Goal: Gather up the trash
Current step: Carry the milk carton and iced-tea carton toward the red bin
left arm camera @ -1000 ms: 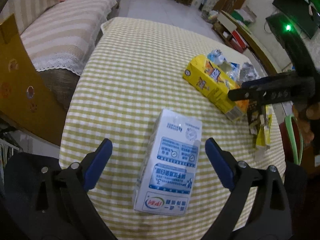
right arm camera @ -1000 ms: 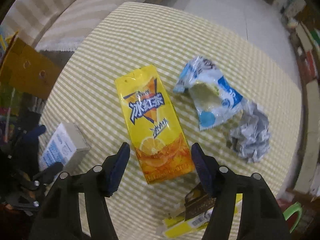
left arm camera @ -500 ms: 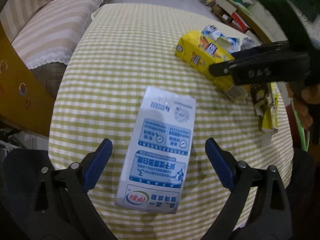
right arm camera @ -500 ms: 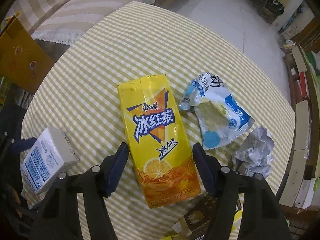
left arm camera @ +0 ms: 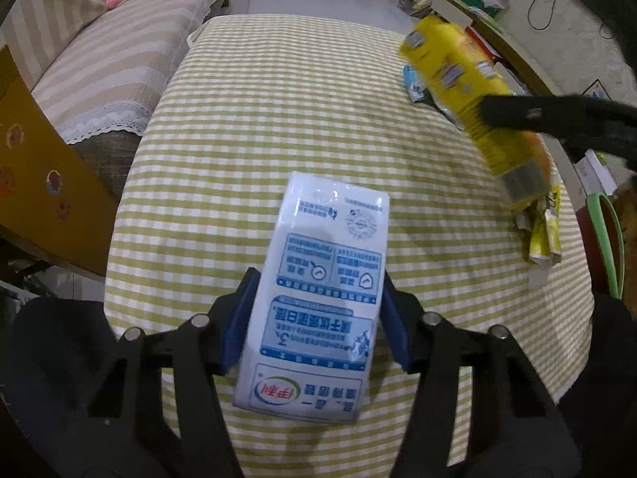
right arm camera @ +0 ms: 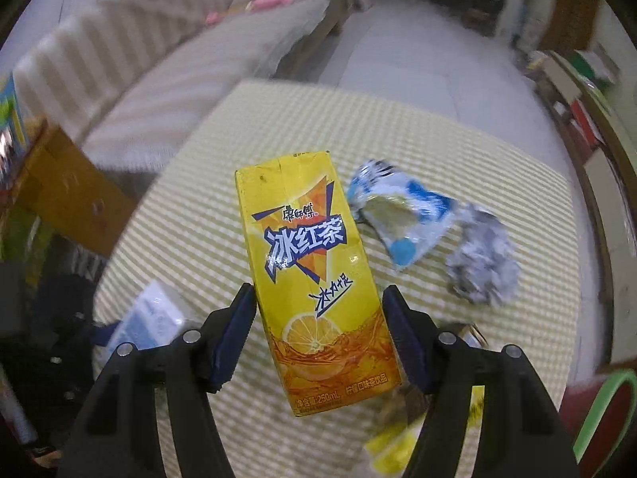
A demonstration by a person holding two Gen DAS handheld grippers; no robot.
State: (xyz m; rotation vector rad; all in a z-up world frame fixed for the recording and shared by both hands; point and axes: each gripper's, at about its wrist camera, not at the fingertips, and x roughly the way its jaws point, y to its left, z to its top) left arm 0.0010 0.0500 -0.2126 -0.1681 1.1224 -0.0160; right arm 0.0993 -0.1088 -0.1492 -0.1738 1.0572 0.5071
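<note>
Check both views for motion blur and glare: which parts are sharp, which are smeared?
Left wrist view: the milk carton and checked tablecloth are sharp, only the yellow tea carton is smeared. Right wrist view: that tea carton is crisp with slight glare on its lettering, while the sofa and crumpled paper blur.

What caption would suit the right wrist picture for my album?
Right tongs clamp a yellow iced tea carton above the checked tablecloth, wrappers left behind.
</note>
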